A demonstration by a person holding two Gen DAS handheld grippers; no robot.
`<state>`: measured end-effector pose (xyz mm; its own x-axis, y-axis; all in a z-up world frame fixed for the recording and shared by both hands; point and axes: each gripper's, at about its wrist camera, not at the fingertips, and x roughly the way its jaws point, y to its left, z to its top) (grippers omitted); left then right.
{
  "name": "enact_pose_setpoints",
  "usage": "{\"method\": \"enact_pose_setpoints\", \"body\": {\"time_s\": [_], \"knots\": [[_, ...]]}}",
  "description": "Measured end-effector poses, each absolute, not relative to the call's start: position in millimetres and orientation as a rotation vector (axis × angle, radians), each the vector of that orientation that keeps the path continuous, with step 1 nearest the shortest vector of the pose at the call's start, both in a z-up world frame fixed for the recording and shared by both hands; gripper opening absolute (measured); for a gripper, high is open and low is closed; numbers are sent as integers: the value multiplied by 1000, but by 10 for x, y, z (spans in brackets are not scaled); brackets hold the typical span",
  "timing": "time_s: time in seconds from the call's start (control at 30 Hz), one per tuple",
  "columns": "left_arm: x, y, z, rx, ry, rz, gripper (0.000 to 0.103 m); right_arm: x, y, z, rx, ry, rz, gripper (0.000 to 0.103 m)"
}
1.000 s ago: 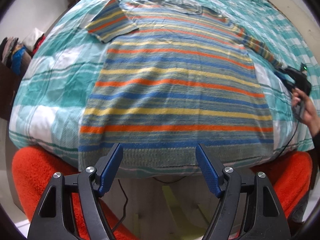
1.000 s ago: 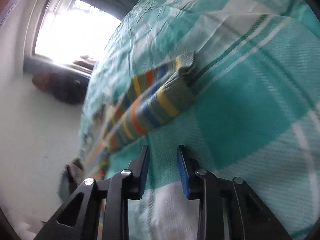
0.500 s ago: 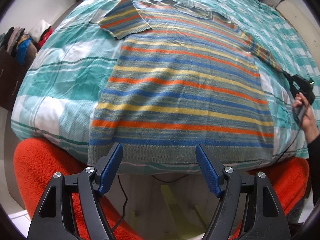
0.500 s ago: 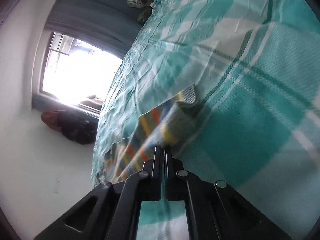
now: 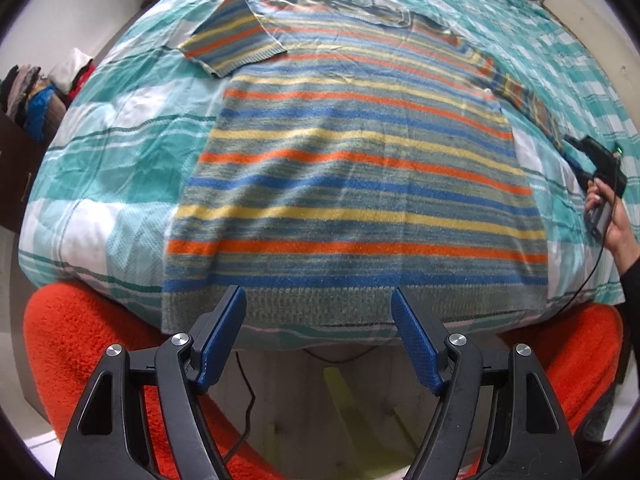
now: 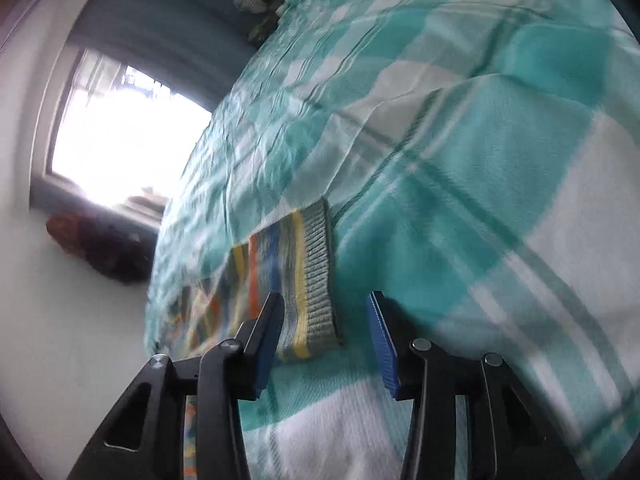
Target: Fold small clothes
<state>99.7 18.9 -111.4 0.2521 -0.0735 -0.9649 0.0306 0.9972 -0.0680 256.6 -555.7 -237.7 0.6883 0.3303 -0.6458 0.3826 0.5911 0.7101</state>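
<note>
A striped knit sweater point(image 5: 352, 168) in blue, yellow and orange lies flat on the teal-and-white checked bedspread point(image 5: 120, 168) (one sleeve folded in at far left). The left gripper point(image 5: 316, 340) hangs at its near hem, fingers wide apart; the right gripper point(image 6: 326, 336) gapes around the right sleeve's ribbed cuff point(image 6: 318, 276).

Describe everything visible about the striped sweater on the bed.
The striped sweater is a fuzzy-looking knit with horizontal bands of orange, blue, yellow and grey-green, and a ribbed grey-green hem and cuffs. It lies spread flat on the teal-and-white plaid bedspread, hem toward the bed's near edge. One sleeve is folded in at the upper left; the other stretches straight out to the right. In the right wrist view its ribbed cuff lies flat in front of the open right gripper, not clamped. The open left gripper hovers near the hem.
</note>
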Motion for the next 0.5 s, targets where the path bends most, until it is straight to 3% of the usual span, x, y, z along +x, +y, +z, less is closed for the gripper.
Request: {"method": "enact_pose_setpoints", "body": {"time_s": [0.07,0.17,0.33,0.43,0.47,0.5], "knots": [[987,195,-1106,-35,1313,-60,77,2760,-5461,-2472,953,941,60,4],[960,267,-1097,-47,1303,-38,77,2788,-5392,-2331,678,1007,-88,3],[986,364,-1159,-19,1316,-5,77,2831,-5238,-2366,572,1050,-142,3],[1077,482,-997,38,1267,17,77,2812,-5218,-2276,546,1054,-136,30],[1141,554,-894,48,1235,28,77,2761,-5195,-2198,524,1060,-138,54],[1209,621,-790,51,1200,36,77,2720,-5177,-2099,492,1053,-157,70]]}}
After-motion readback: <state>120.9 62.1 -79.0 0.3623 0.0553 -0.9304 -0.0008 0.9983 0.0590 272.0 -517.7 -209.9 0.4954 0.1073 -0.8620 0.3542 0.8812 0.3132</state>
